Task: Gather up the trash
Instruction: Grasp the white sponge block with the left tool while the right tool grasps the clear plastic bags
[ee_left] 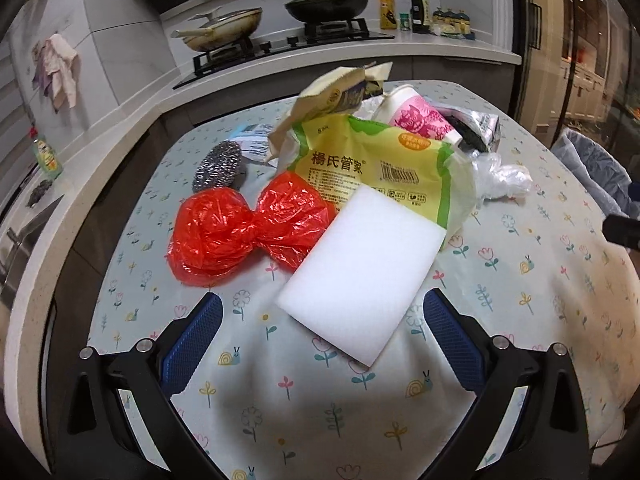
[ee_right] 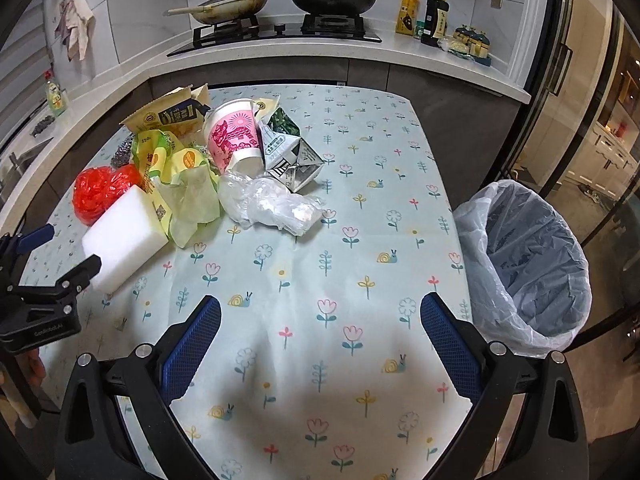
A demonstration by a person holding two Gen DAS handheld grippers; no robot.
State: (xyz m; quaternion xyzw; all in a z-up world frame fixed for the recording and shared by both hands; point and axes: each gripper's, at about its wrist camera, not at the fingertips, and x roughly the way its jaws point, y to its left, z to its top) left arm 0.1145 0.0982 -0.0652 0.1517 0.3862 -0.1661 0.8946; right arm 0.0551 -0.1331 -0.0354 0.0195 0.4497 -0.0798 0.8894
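Tabletop (ee_right: 400, 220): rectangular, covered by a pale blue cloth printed with flowers and snails, slightly creased.

Trash bin (ee_right: 532, 264): round, lined with a thin crinkled translucent bag, standing off the tabletop's right edge in the right wrist view, apart from the pile.

Trash pile sits at the left-far part of the tabletop, items touching or overlapping:
- white sponge block (ee_left: 360, 276), flat rectangular foam with a matte face, nearest the left hand-held gripper, its far end lying on the green-yellow wrapper.
- green-yellow wrapper (ee_left: 372, 164), glossy printed plastic, flattened and crumpled.
- red plastic bag (ee_left: 244, 228), shiny film pinched in the middle into a bow shape, just left of the sponge.
- beige paper pouch (ee_left: 332, 96), torn open, propped behind the wrapper.
- pink-and-white paper cup (ee_right: 234, 138), tipped on its side, mouth toward the camera.
- folded carton (ee_right: 292, 156), angular, grey-white print, touching the cup.
- clear plastic film (ee_right: 272, 204), wadded, in front of cup and carton.
- steel wool scrubber (ee_left: 218, 164), rounded metallic mesh, behind the red bag.

Left hand-held gripper (ee_left: 322, 328): blue textured pads spread wide, gripping nothing, sponge's near corner between the fingertips.

Right hand-held gripper (ee_right: 320, 328): spread wide, nothing in it, above bare cloth between pile and bin.
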